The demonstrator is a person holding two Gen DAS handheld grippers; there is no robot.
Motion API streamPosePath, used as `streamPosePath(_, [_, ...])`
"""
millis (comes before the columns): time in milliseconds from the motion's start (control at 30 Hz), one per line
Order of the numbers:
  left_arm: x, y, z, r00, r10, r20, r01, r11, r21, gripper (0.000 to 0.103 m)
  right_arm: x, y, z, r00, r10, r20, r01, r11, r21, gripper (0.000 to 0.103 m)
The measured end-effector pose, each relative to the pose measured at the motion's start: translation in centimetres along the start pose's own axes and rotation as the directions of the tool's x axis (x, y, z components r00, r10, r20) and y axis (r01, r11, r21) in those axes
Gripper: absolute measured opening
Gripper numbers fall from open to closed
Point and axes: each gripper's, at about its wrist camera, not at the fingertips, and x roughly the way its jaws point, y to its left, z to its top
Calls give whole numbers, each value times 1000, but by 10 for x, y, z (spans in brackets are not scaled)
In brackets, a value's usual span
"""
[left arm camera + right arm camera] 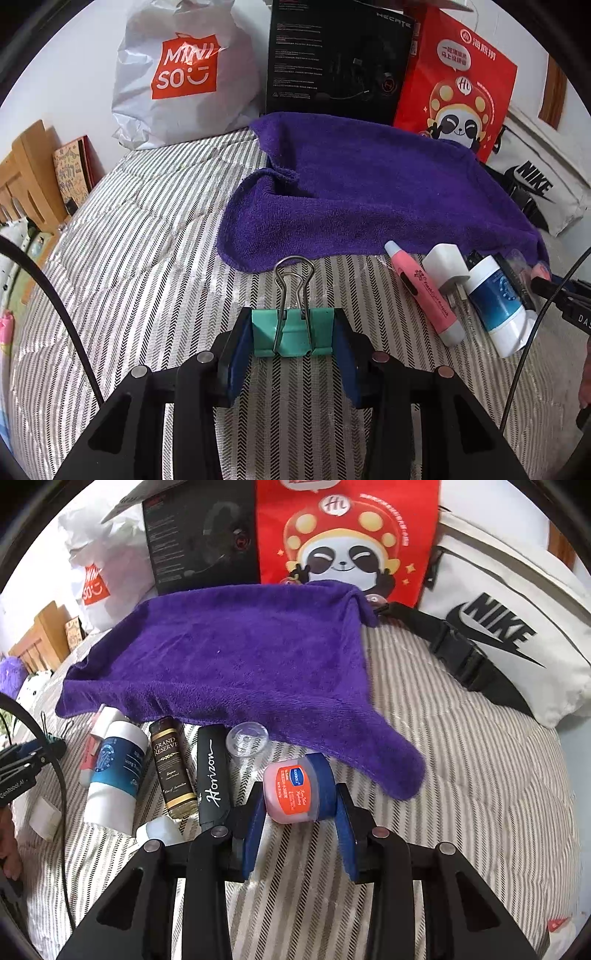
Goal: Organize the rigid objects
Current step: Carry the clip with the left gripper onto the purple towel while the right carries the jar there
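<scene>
My left gripper point(291, 328) is shut on a teal binder clip point(266, 332), its wire handles pointing away over the striped bedspread point(147, 258). My right gripper point(300, 794) is shut on a small pink jar point(291, 790) with a blue lid, pads pressing both sides. To the jar's left lies a row: a clear cap point(246, 744), a black Horizon case point(212, 775), a Grand Reserve bottle point(171, 768), a white-and-blue bottle point(118, 771). The left wrist view shows a pink tube point(424, 291), a white plug point(447, 269) and that bottle point(498, 302) to the right of the clip.
A purple towel point(369, 192) point(236, 664) lies spread behind the items. At the back stand a Miniso bag point(184, 74), a black box point(332, 59), a red panda bag point(347, 535) and a white Nike bag point(509, 635). A wooden headboard point(26, 173) is on the left.
</scene>
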Motion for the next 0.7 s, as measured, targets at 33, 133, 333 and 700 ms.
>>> streamPosePath(33, [-1,1,1,1000,-6,-8,6,1000,-5,39,-4,-2,0,1000,4,2,-4,1000,11,36])
streamPosePath(133, [-8,5,4,1000,1,-5,-1,1000,-6,39,-14,-5,0,1000,21,12,-21,999,29,36])
streamPosePath(333, [-31,15,23,999,-16,34,17,1000,-15,39,-34,-2,13,997,41,61,-43,999,23,36])
streamPosePath(700, [-44,17,93,992,-55,112,52,998,29,39,-48,6,77,989,57,134,-59,998,15,36])
